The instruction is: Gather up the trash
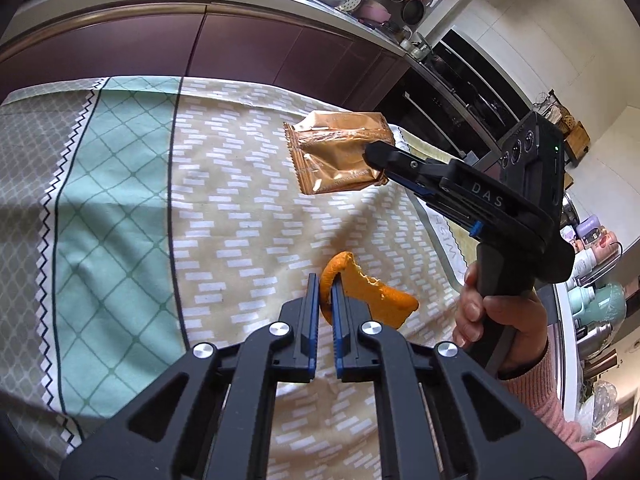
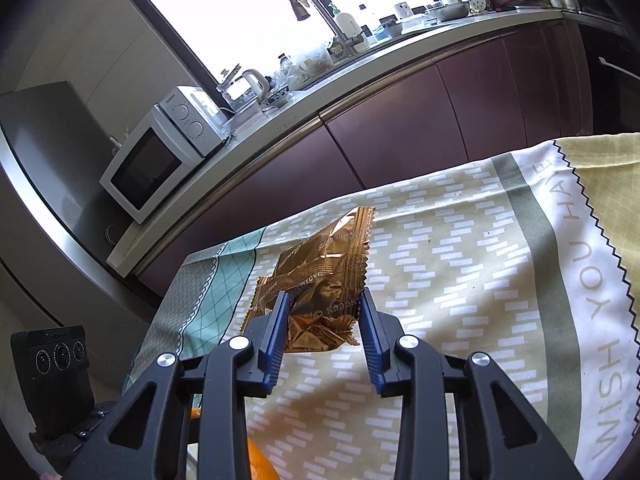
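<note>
We see the left gripper (image 1: pixel 325 292), a black two-finger tool with blue pads, closed almost fully on a curved piece of orange citrus peel (image 1: pixel 384 300); the peel's upper edge stands between the pads while its broad, torn body hangs out to the right, above the patterned tablecloth (image 1: pixel 240 208) and apparently clear of it. The right gripper (image 2: pixel 324 312), of the same build, holds a crumpled copper-coloured foil snack wrapper (image 2: pixel 320 276) with a serrated edge: its jaws stand at a moderate width, each pad pressing a side of the wrapper's lower part. In the left wrist view the wrapper (image 1: pixel 340 156) is seen lifted clear of the cloth, pinched at its right end by the right gripper (image 1: pixel 380 160), whose black handle is gripped by a person's hand (image 1: pixel 496 312) in a pink knitted sleeve (image 1: pixel 552 408). The cloth bears beige, mint-green and grey panels (white lettering runs along its right border in the right wrist view). Behind the table runs a counter with maroon cabinet doors (image 2: pixel 400 120), a white microwave oven (image 2: pixel 160 156) and a pale kettle (image 2: pixel 256 80).
</note>
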